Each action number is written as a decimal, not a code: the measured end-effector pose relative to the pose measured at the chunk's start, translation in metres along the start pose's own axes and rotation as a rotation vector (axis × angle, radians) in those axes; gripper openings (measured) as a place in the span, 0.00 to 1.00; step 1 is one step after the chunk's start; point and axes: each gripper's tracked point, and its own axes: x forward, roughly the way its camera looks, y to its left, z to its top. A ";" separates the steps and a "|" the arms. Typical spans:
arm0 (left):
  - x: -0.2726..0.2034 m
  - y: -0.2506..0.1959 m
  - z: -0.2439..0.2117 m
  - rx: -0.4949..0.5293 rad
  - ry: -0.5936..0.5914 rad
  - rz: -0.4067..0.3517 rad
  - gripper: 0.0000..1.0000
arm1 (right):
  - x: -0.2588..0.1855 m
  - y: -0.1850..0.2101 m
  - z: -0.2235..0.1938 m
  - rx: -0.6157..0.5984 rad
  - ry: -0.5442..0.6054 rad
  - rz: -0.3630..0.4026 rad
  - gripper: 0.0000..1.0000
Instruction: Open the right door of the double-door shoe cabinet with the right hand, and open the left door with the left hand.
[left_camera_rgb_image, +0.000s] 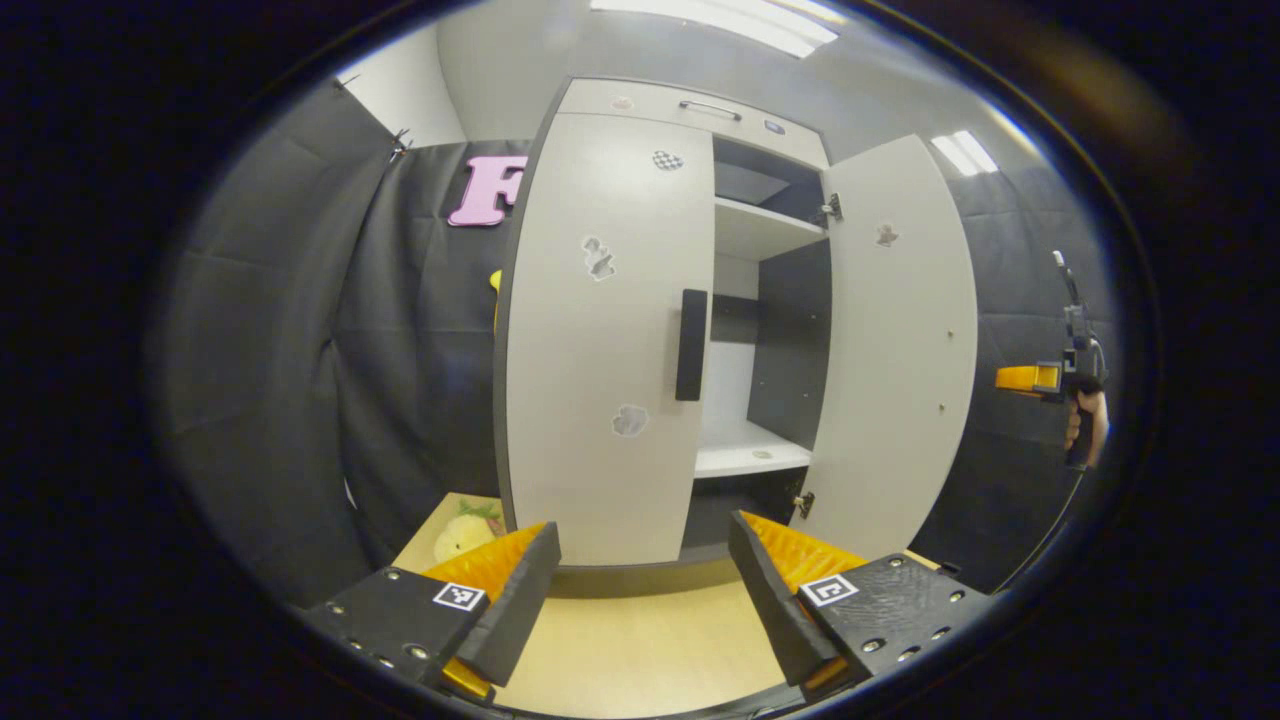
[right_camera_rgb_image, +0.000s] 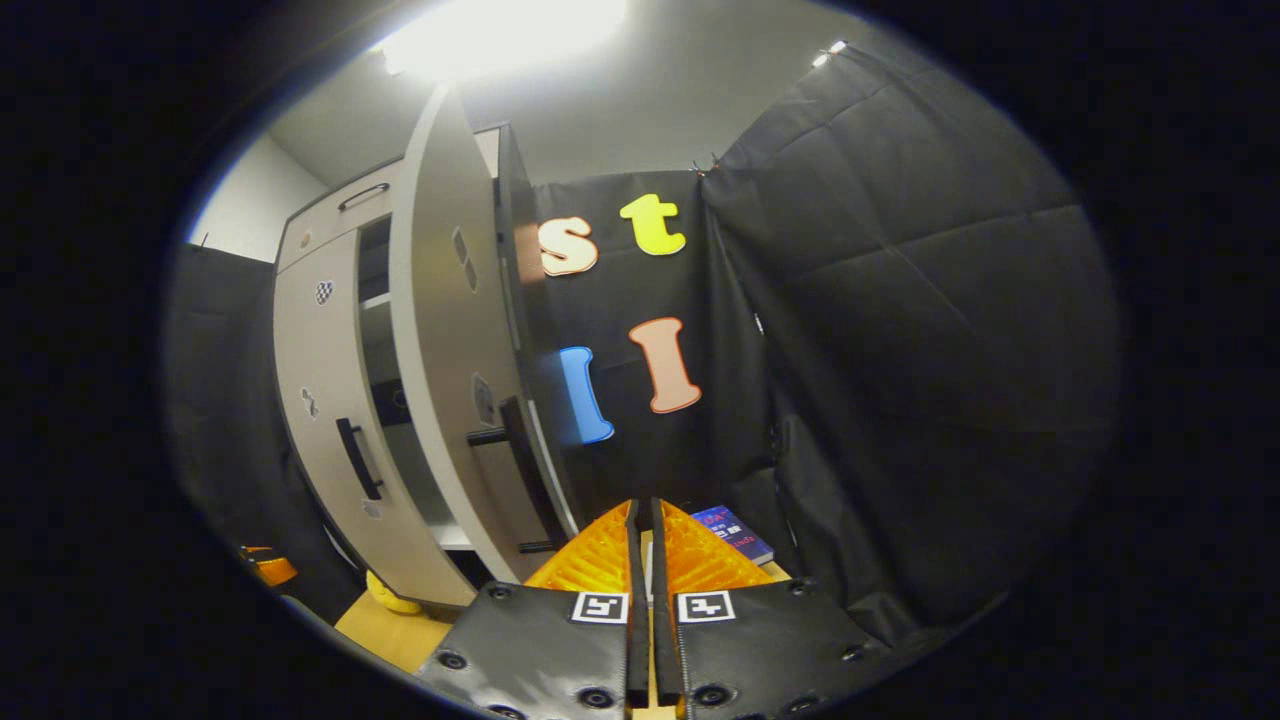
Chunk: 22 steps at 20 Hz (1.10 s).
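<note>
Here the right door (left_camera_rgb_image: 895, 340) stands open, left door (left_camera_rgb_image: 600, 340) closed; left jaws gape empty, right jaws pressed together.

Recording booth: black cloth walls (left_camera_rgb_image: 300, 330), shoe cabinet (left_camera_rgb_image: 640, 330), ceiling striplights (left_camera_rgb_image: 730, 20).

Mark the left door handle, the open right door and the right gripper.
left door handle (left_camera_rgb_image: 691, 345), left gripper view, mid-bar.
right door (left_camera_rgb_image: 900, 340), left gripper view, inner face.
right gripper (right_camera_rgb_image: 645, 520), right gripper view, between fingertips.

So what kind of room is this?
Probably a recording booth, not a real home: black cloth walls hang around one pale grey double-door shoe cabinet on a light wooden floor.
</note>
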 end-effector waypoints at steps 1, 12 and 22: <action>0.009 0.000 0.007 0.006 -0.013 0.004 1.00 | -0.002 -0.011 -0.004 -0.023 0.018 -0.028 0.11; 0.127 -0.021 0.094 0.037 -0.123 0.060 1.00 | 0.070 -0.068 0.008 0.014 -0.019 -0.131 0.98; 0.205 -0.055 0.132 0.093 -0.169 0.096 0.98 | 0.128 -0.097 -0.019 -0.077 0.030 -0.116 0.98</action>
